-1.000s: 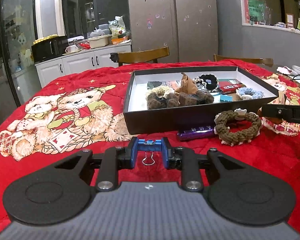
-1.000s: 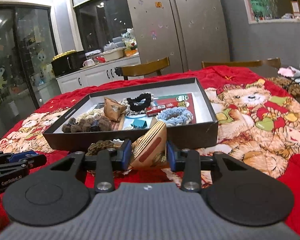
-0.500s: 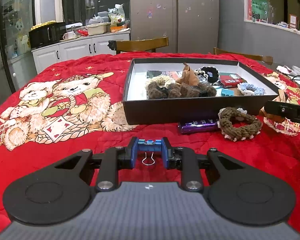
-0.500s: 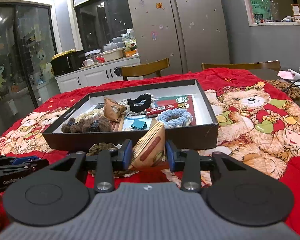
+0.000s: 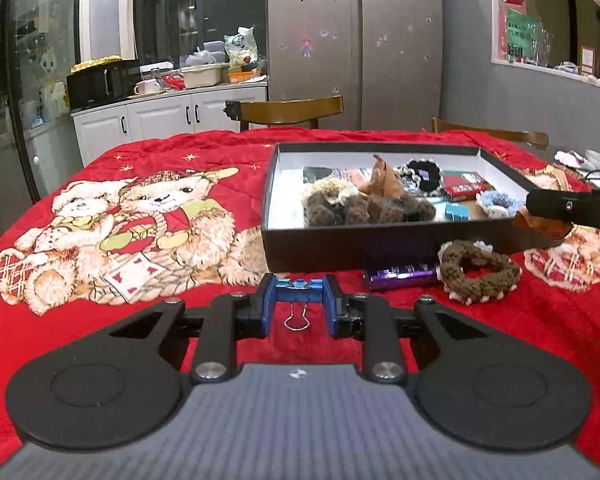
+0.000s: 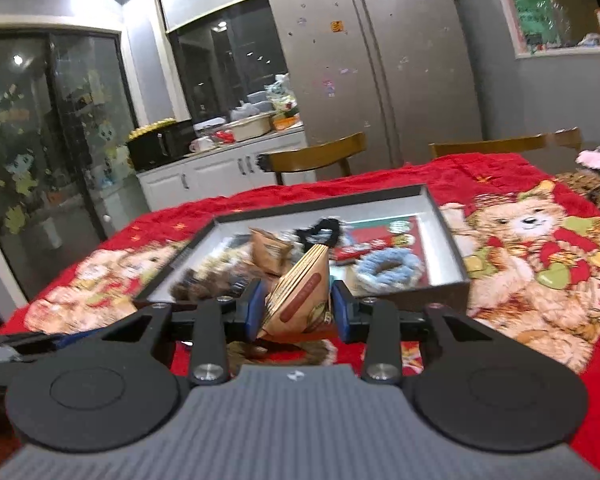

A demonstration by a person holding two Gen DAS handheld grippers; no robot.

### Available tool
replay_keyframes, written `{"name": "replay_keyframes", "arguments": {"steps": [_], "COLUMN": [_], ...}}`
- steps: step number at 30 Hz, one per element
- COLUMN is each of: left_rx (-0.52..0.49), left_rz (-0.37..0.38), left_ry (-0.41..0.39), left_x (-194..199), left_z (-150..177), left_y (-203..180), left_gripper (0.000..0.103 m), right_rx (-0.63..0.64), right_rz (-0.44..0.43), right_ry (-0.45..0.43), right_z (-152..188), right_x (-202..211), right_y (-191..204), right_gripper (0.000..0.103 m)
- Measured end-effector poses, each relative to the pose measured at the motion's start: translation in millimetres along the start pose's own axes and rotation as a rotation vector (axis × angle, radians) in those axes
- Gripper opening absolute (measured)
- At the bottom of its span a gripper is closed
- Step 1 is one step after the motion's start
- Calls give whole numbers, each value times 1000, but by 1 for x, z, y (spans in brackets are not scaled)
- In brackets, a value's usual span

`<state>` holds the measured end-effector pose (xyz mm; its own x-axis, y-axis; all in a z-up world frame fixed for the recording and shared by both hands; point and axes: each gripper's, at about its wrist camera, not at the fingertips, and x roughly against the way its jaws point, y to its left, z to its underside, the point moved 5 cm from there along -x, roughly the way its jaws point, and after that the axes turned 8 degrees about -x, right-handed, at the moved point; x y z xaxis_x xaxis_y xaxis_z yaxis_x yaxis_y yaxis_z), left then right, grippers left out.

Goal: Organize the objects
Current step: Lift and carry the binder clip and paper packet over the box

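My left gripper (image 5: 298,298) is shut on a blue binder clip (image 5: 299,285) above the red cloth, short of the black box (image 5: 340,246). My right gripper (image 6: 298,300) is shut on a brown paper packet (image 6: 300,292), lifted near the box's front wall (image 6: 440,294); its finger and the packet also show at the right of the left wrist view (image 5: 568,206). The box holds scrunchies, another brown packet (image 5: 384,178) and small packs. A brown scrunchie (image 5: 480,270) and a purple pack (image 5: 400,274) lie on the cloth in front of the box.
The table is covered by a red bear-print cloth (image 5: 140,216). Wooden chairs (image 5: 288,108) stand behind it, with a fridge and kitchen counter beyond. A light blue scrunchie (image 6: 388,266) lies in the box's right part.
My right gripper has risen with the packet and tilted, so the box now sits lower and farther in its view. My left gripper with the clip has lifted slightly.
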<state>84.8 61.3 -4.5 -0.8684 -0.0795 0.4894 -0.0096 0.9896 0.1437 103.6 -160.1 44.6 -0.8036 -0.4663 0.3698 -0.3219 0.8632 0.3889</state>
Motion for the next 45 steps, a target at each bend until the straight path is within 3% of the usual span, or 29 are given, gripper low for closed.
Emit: {"name": "replay_keyframes", "arguments": {"steps": [10, 13, 19, 23, 30, 33, 38, 40, 45], "left_rx": [68, 76, 217, 248, 244, 189, 221, 200, 195], "left_rz": [2, -46, 66, 147, 231, 198, 210, 169, 186], "left_ry": [-15, -51, 28, 78, 112, 130, 200, 205, 233], "left_x": [0, -7, -61, -97, -148, -170, -198, -200, -204], "left_z": [-55, -85, -141, -162, -162, -153, -137, -133, -128], "left_y": [30, 34, 40, 33, 16, 12, 12, 10, 9], "left_gripper": [29, 29, 29, 29, 29, 29, 29, 29, 29], "right_rx": [-23, -5, -87, -113, -137, -111, -116, -109, -121], "right_rz": [-97, -95, -73, -82, -41, -9, 21, 37, 35], "right_ry": [67, 65, 139, 171, 179, 203, 251, 267, 280], "right_z": [-50, -69, -103, -113, -106, -100, -83, -77, -73], "right_x": [-15, -30, -86, -124, -176, -197, -228, -234, -235], "right_y": [33, 43, 46, 45, 26, 20, 12, 10, 6], "right_gripper": [40, 40, 40, 40, 39, 39, 40, 40, 40]}}
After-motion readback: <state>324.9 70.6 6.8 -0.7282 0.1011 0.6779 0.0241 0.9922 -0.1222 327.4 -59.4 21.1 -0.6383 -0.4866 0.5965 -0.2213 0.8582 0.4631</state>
